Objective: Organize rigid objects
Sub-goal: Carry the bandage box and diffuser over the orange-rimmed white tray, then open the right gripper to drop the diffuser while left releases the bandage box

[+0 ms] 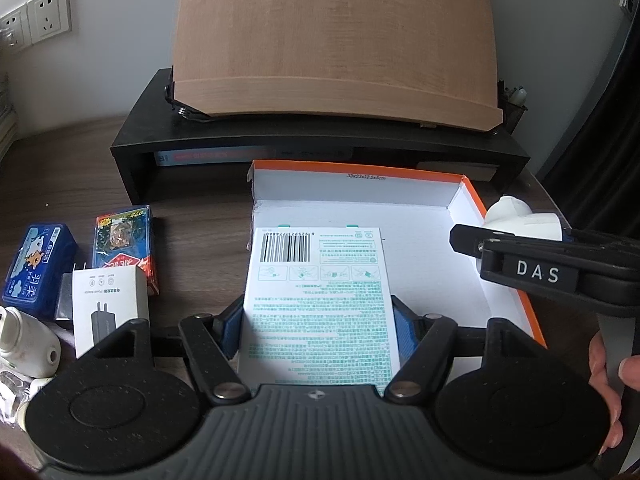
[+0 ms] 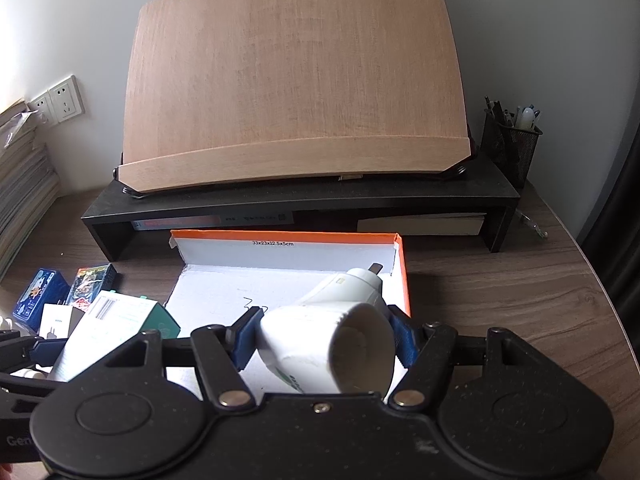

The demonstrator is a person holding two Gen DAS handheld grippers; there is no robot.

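"33x23x12.5x5cm" printed on inner back wall of orange box point(image 1: 360, 178). "DAS" in white on right gripper point(image 1: 464, 240) arm. "羽柔" on blue tissue pack point(image 1: 38, 266). Barcode w/ digits on white-green carton point(image 1: 320, 308), too small to read. "Gen…" cut off on left gripper point(image 2: 36, 350) body.

both views are wrist fisheyes, each sitting just behind its own tool and looking forward and steeply down at the table point(image 1: 200, 200). left view is close over the orange-edged box point(image 1: 460, 184), facing the back wall, and catches the right tool point(image 1: 472, 240) entering from its right edge. right view looks the same way, with the left tool at its lower left. shared: the box, wooden board point(image 2: 292, 80), black riser point(image 2: 300, 196), wall sockets point(image 2: 66, 98).
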